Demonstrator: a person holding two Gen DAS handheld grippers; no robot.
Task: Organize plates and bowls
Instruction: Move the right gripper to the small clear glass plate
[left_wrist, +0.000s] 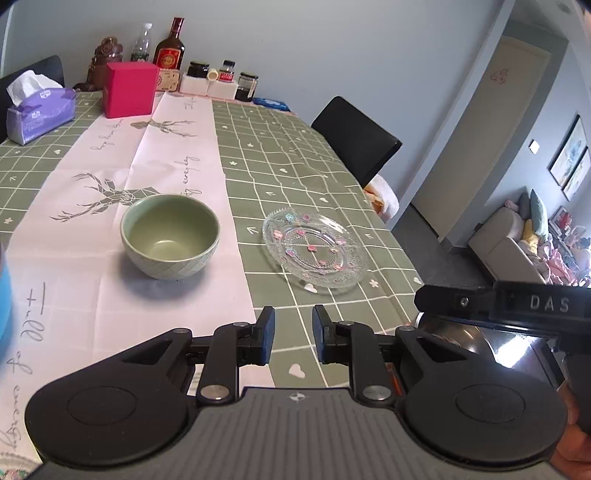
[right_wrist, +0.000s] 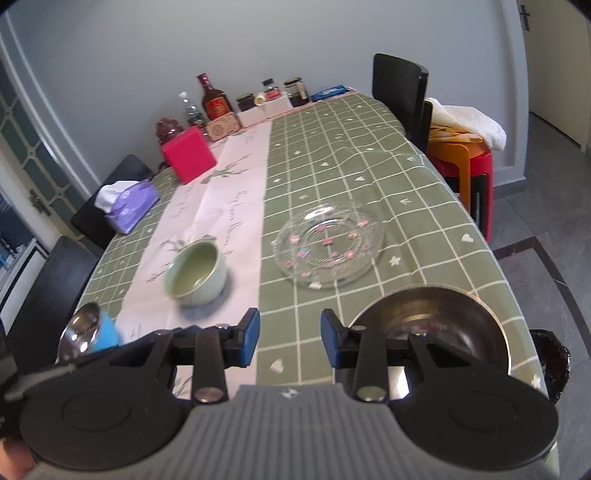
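Observation:
A green ceramic bowl (left_wrist: 170, 235) stands on the pale table runner; it also shows in the right wrist view (right_wrist: 195, 272). A clear glass plate with pink flowers (left_wrist: 314, 252) lies right of it on the green cloth, also in the right wrist view (right_wrist: 328, 246). A steel bowl (right_wrist: 430, 334) sits near the table's front right edge, partly behind my right finger. My left gripper (left_wrist: 293, 334) is open and empty, short of both dishes. My right gripper (right_wrist: 290, 341) is open and empty above the cloth.
A red box (left_wrist: 129, 89), tissue pack (left_wrist: 38, 110), bottles and jars (left_wrist: 170, 48) stand at the far end. A blue object with a steel spoon (right_wrist: 86, 332) lies front left. Black chairs (left_wrist: 356, 140) flank the table. A dark dish (right_wrist: 554, 363) sits beyond the front right edge.

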